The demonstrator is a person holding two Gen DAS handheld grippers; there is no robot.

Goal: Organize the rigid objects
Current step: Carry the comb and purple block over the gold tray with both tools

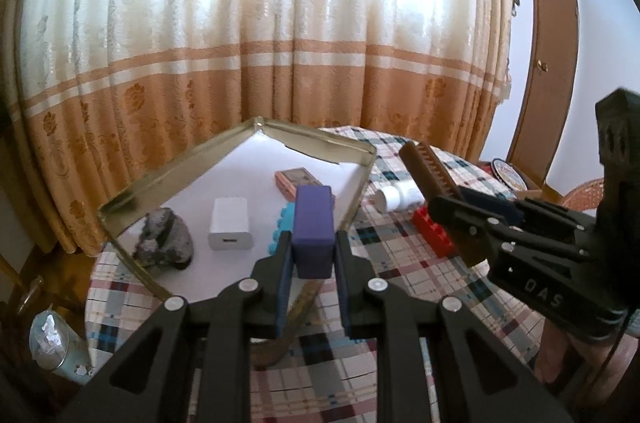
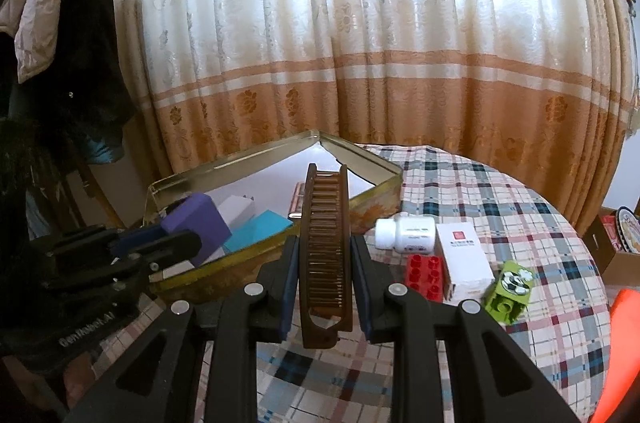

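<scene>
My left gripper is shut on a purple block, held above the near edge of a shallow gold tin tray lined in white. Inside the tray lie a grey rock, a white charger, a pink patterned box and a teal piece. My right gripper is shut on a brown comb, held upright just right of the tray. The left gripper with its purple block shows at the left of the right wrist view.
On the plaid tablecloth right of the tray lie a white pill bottle, a white carton, a red brick and a green brick. Curtains hang behind the round table. A bin stands on the floor, left.
</scene>
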